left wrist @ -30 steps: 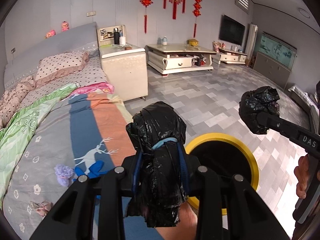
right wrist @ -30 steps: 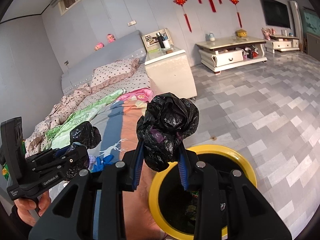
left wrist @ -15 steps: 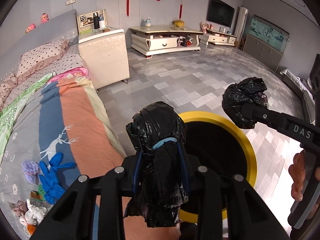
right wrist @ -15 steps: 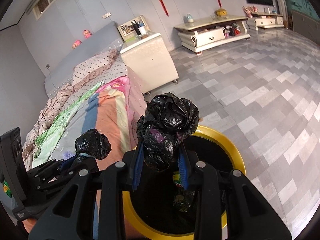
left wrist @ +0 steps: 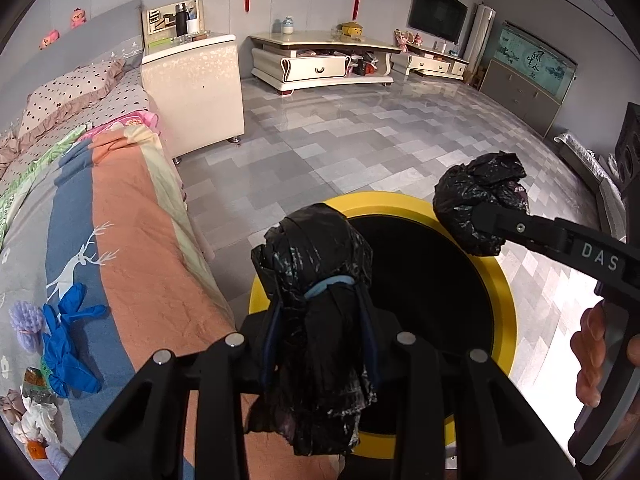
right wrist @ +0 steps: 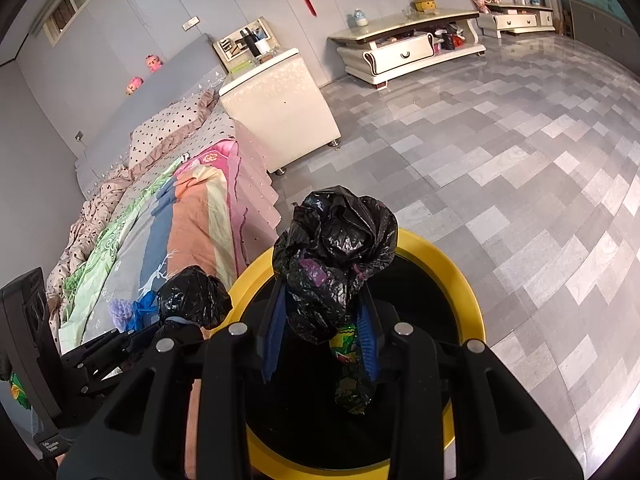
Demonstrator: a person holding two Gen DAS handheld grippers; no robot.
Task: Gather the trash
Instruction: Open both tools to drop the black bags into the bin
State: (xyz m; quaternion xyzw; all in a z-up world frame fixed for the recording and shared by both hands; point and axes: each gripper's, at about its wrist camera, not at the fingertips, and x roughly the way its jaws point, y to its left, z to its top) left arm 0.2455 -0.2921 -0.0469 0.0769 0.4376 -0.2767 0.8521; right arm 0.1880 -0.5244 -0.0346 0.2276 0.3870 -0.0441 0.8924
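My left gripper (left wrist: 318, 320) is shut on a black trash bag tied with a blue band (left wrist: 314, 264), held above the left rim of a yellow-rimmed bin (left wrist: 506, 300). My right gripper (right wrist: 320, 316) is shut on a second crumpled black bag (right wrist: 336, 240), held over the bin's dark opening (right wrist: 470, 300). Each gripper shows in the other's view: the right bag at the right (left wrist: 478, 204), the left bag at the lower left (right wrist: 194, 298). A green wrapper (right wrist: 344, 342) lies inside the bin.
A bed with a striped deer-print blanket (left wrist: 120, 232) lies to the left, with blue gloves (left wrist: 66, 340) and small scraps on it. A cream bedside cabinet (left wrist: 194, 88) and a low TV stand (left wrist: 320, 64) stand beyond on the grey tiled floor (left wrist: 380, 140).
Both grippers have moved forward and down over the bin with their bags still held. The bin now fills more of both views and the bed has slid leftwards.
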